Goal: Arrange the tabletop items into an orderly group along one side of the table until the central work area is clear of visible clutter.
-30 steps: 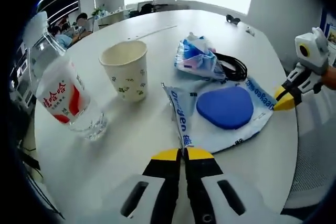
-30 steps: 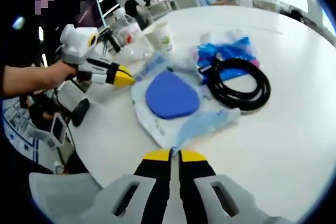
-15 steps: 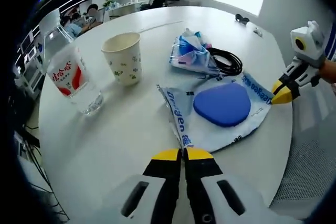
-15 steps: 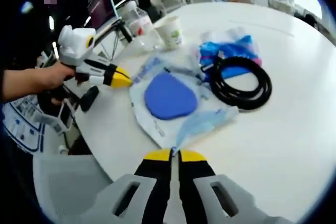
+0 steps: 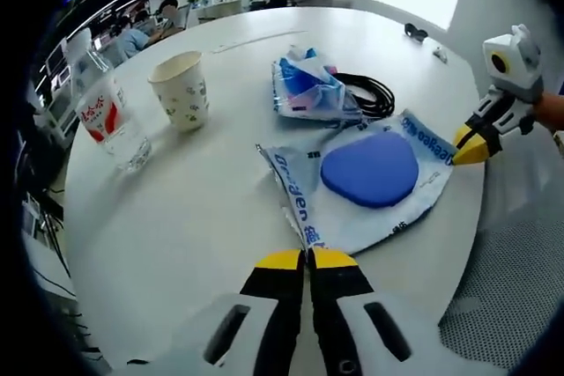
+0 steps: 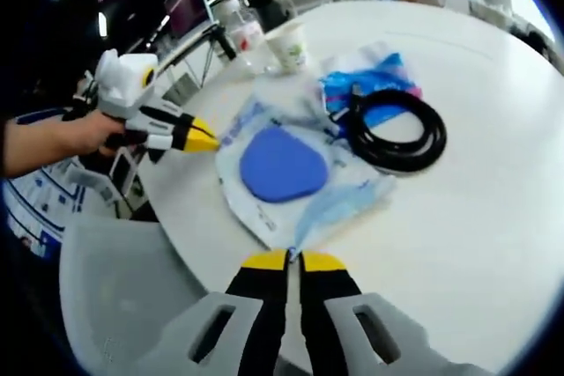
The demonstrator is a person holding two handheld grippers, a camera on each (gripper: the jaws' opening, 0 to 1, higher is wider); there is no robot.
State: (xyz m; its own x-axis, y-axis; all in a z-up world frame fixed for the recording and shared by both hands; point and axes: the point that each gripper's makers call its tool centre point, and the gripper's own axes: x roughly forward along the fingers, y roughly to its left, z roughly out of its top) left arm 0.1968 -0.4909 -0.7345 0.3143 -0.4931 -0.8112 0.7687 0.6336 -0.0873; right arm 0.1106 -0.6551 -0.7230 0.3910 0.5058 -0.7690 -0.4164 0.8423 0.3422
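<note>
Left gripper view: both hand-held grippers clamp one flat white printed plastic pouch (image 5: pixel 352 209) on the white round tabletop (image 5: pixel 176 226).
Left hand-held gripper (image 5: pixel 306 259) is closed on the pouch's near edge; right hand-held gripper (image 6: pixel 293 259) is closed on the opposite edge. A blue rounded pad (image 5: pixel 369 168) lies on the pouch. Beyond it sit a black coiled cable (image 6: pixel 394 129), a blue-and-white crumpled wrapper (image 5: pixel 308 90), a floral paper cup (image 5: pixel 181 90) and a clear red-labelled bottle (image 5: pixel 110 121).
</note>
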